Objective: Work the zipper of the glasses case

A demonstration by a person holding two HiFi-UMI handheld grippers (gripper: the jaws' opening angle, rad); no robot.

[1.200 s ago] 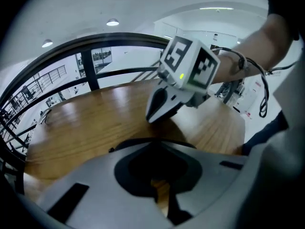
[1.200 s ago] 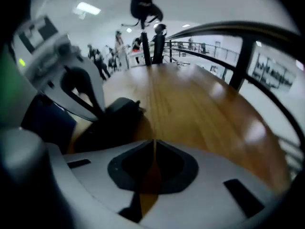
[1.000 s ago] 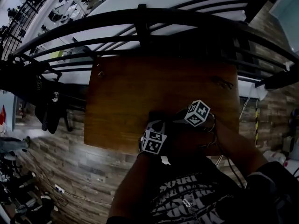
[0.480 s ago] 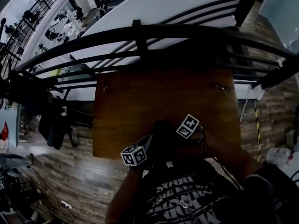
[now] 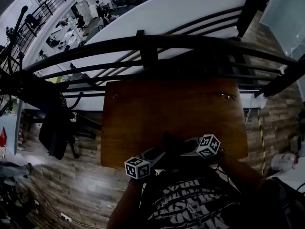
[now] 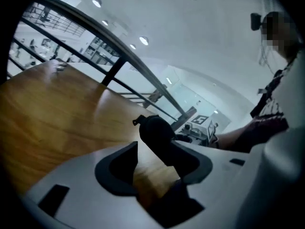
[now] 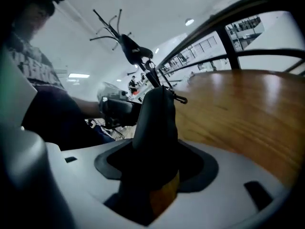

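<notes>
Jaws of the left gripper (image 6: 153,166) are seen apart in the left gripper view, with bare wood of the table (image 6: 52,109) showing between them. The glasses case (image 6: 157,135), dark and rounded, is leaned against 1 pad only, the right-hand one, and is not pinched. Its long axis is run away from the jaws, up and to the left, and a small tab, probably the zipper pull (image 6: 136,122), is carried at its far tip.

In the right gripper view the 2 jaws of the right gripper (image 7: 155,163) are closed on the case (image 7: 156,123), which fills the gap and stands up out of it as a dark, narrowing body. A small metal loop, judged to be the pull (image 7: 180,98), is seen at the top, to the right.

In the head view the case (image 5: 172,144) is found at the near edge of the table (image 5: 171,104), between the 2 grippers, with the left one at the left. The zipper line itself cannot be made out. The free left jaws are judged the ones to be brought onto the pull.
</notes>
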